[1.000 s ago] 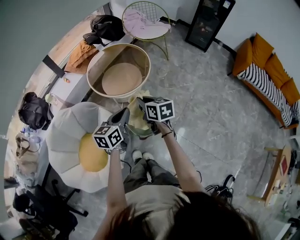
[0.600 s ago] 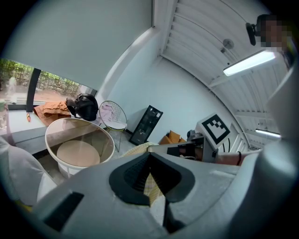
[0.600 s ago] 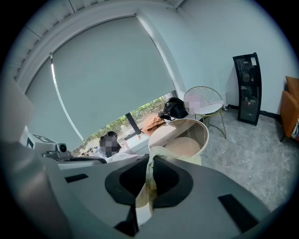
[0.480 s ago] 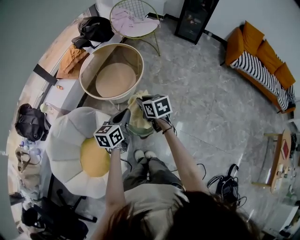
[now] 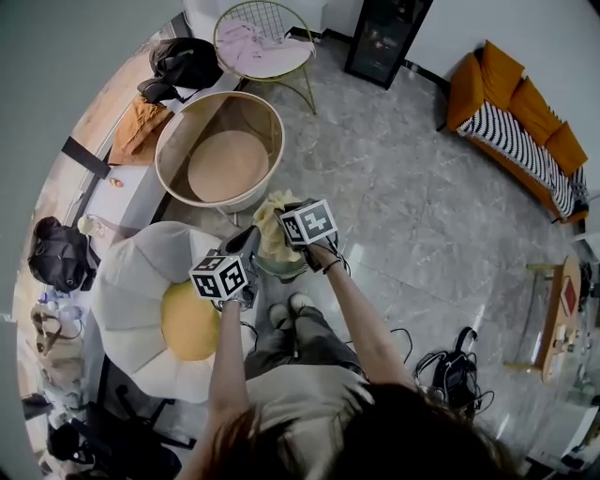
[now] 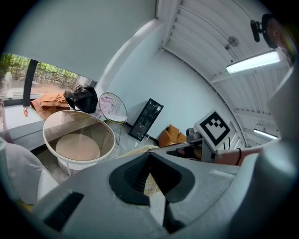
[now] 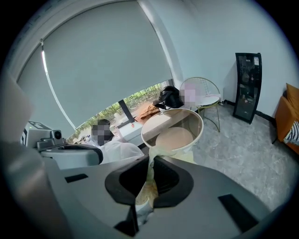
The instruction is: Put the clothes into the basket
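A pale yellow cloth [image 5: 272,223] hangs bunched between my two grippers, right over a small dark green basket [image 5: 281,270] on the floor by the person's feet. My right gripper [image 5: 284,214] is shut on the cloth [image 7: 148,186], which trails down between its pads. My left gripper [image 5: 251,236] meets the cloth's left edge. Its tips [image 6: 149,156] are together, with the yellow cloth [image 6: 135,150] at them and showing between the pads. Most of the basket is hidden under the cloth.
A big round cream tub [image 5: 169,159] with a see-through wall stands just beyond. A white and yellow flower-shaped seat [image 5: 141,281] is at the left. A wire chair [image 5: 239,19] holds a pink garment. An orange garment [image 5: 136,122] and a black bag [image 5: 183,61] lie on the sill.
Both grippers have come down a little with the yellow cloth, which now hangs lower over the small green basket. Their hold looks the same.
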Tool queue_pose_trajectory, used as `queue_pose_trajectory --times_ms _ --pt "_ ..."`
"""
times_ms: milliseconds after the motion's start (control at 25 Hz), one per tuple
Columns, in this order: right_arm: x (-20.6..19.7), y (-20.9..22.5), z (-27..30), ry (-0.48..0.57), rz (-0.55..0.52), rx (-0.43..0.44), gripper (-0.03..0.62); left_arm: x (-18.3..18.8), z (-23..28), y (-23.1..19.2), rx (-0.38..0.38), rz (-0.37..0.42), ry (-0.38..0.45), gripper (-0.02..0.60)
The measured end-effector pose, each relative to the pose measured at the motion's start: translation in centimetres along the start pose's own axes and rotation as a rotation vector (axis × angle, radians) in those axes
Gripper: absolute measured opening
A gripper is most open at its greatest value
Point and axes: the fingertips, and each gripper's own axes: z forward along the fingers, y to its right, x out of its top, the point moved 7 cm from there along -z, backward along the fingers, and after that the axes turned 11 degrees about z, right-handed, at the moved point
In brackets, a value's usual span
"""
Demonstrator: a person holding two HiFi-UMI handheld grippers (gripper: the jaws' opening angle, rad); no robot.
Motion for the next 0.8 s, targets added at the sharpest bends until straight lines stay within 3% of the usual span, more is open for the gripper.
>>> queue_pose_trajectory --times_ms 360,480,800 --pt "0.0 1.5 1.1 -0.051 -0.011 -0.028 0.025 0.1 1.3 -0.1 0.017 -0.038 0.002 0.011" --pt "-0.2 1.8 1.5 -0.060 0.003 -0.026 0.087 -0.2 1.4 -0.3 0.022 -0.047 -0.003 0.011" --pt "-1.5 2.5 1.5 -0.061 0.048 -0.032 0.087 -1.0 1.3 -0.5 0.033 -0.058 -0.015 0.011"
